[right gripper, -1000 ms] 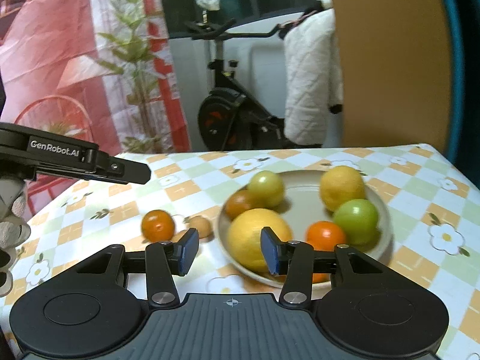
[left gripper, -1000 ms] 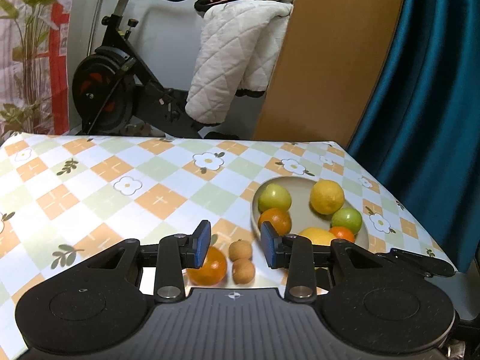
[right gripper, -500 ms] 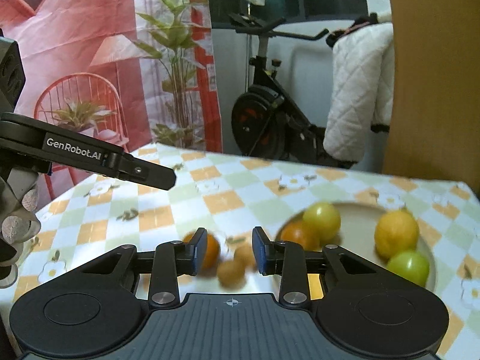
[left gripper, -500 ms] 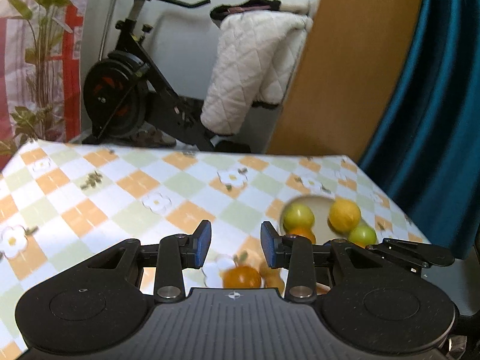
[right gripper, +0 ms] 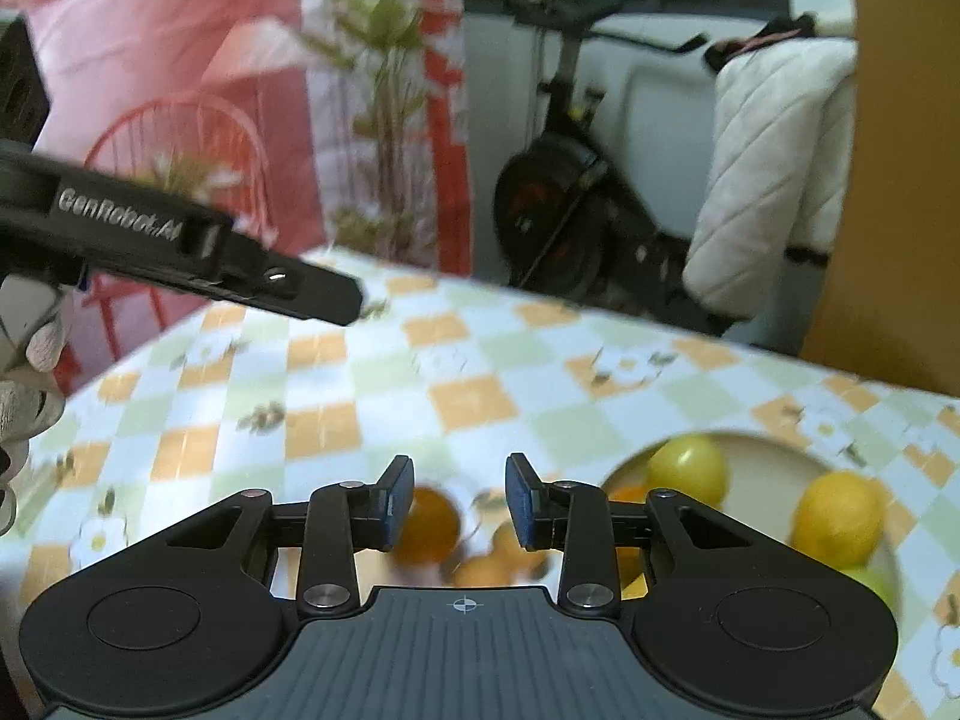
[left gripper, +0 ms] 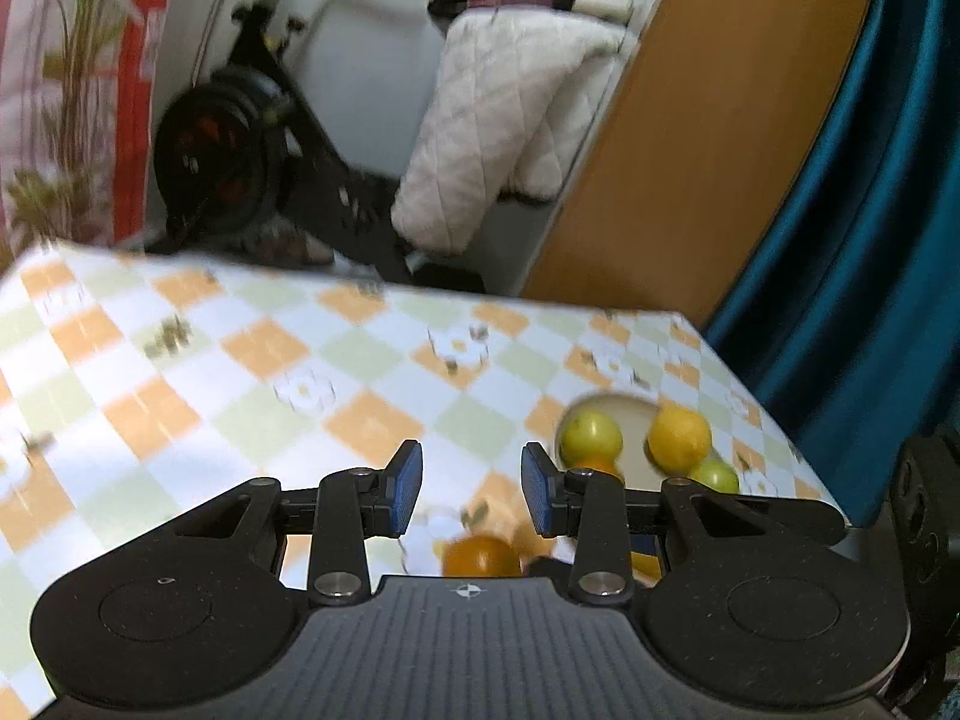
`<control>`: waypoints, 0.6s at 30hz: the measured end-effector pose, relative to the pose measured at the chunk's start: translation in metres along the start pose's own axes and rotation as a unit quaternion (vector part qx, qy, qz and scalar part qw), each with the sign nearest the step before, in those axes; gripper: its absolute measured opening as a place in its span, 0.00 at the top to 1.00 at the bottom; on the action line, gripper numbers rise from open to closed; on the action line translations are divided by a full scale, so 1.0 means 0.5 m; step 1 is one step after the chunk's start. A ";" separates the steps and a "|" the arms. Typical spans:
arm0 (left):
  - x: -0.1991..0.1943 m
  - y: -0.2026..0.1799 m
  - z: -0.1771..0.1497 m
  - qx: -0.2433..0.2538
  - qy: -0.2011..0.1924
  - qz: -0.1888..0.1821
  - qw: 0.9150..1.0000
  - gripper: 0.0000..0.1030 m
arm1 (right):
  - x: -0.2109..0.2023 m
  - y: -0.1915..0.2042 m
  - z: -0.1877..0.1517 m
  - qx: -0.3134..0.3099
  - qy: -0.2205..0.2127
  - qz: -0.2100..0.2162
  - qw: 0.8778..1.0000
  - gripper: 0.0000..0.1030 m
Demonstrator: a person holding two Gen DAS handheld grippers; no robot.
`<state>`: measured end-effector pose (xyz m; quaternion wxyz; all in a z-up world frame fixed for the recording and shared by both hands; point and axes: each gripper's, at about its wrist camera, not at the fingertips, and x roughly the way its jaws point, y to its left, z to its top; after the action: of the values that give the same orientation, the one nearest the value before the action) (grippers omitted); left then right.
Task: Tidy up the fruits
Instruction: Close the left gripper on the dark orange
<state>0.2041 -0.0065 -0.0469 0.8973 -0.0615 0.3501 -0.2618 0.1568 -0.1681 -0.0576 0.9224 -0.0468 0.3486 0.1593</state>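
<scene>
The loose fruit was seen lying on the checked worktop (right gripper: 372,420), outside the plate (right gripper: 774,443), and the coming move was judged to turn on how it lay from the right gripper (right gripper: 459,501).

In the right wrist view, a small orange (right gripper: 429,525) sat just beyond and below the right gripper's left pad, partly hidden by it. Two small brown fruits (right gripper: 492,564) lay low between the jaws and toward the right pad, close by the plate's near rim. The fruit was therefore found ahead of and beneath the right gripper, almost on its centre line. No long axis was to be reckoned with, since every piece was round.

The right gripper's jaws had just been opening a little and stood at a narrow gap. Nothing was gripped between them; the fruit showed only behind the pads.

In the left wrist view, the same orange (left gripper: 480,555) appeared low under the left gripper (left gripper: 471,489), near its body and right of centre. The left gripper stood likewise narrow and empty. The plate (left gripper: 606,405) with its green and yellow fruit lay to its right.

The right gripper was judged better aligned for the orange, though a wider opening seemed needed first. Both views were blurred, so exact contact could not be told.
</scene>
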 end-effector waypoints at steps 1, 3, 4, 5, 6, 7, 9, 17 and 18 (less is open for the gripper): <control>0.009 0.001 -0.008 -0.005 0.007 -0.002 1.000 0.63 | 0.006 0.007 -0.005 0.000 0.006 0.004 1.000 0.67; 0.026 0.004 -0.021 -0.017 0.018 -0.006 1.000 0.63 | 0.019 0.016 -0.011 -0.001 0.017 0.008 1.000 0.66; 0.033 0.006 -0.026 -0.023 0.022 -0.008 0.999 0.63 | 0.026 0.021 -0.013 -0.001 0.021 0.007 1.000 0.66; 0.040 0.007 -0.030 -0.028 0.026 -0.009 0.999 0.63 | 0.031 0.024 -0.014 0.000 0.025 0.008 1.000 0.66; 0.048 0.010 -0.031 -0.032 0.029 -0.011 0.999 0.63 | 0.035 0.026 -0.014 -0.001 0.028 0.009 1.000 0.66; 0.054 0.010 -0.034 -0.035 0.032 -0.014 0.999 0.62 | 0.039 0.027 -0.014 -0.002 0.030 0.009 0.999 0.65; 0.068 0.015 -0.037 -0.039 0.039 -0.017 0.998 0.62 | 0.048 0.027 -0.015 -0.004 0.035 0.009 0.999 0.64; 0.105 0.024 -0.056 -0.049 0.065 -0.020 0.996 0.52 | 0.073 0.021 -0.020 0.007 0.051 0.022 0.998 0.61; 0.108 0.024 -0.059 -0.050 0.067 -0.020 0.996 0.52 | 0.075 0.020 -0.020 0.008 0.052 0.025 0.998 0.61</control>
<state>0.2232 -0.0219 -0.1045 0.8623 -0.0953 0.4206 -0.2654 0.1737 -0.1507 -0.0898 0.8993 -0.0386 0.3980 0.1769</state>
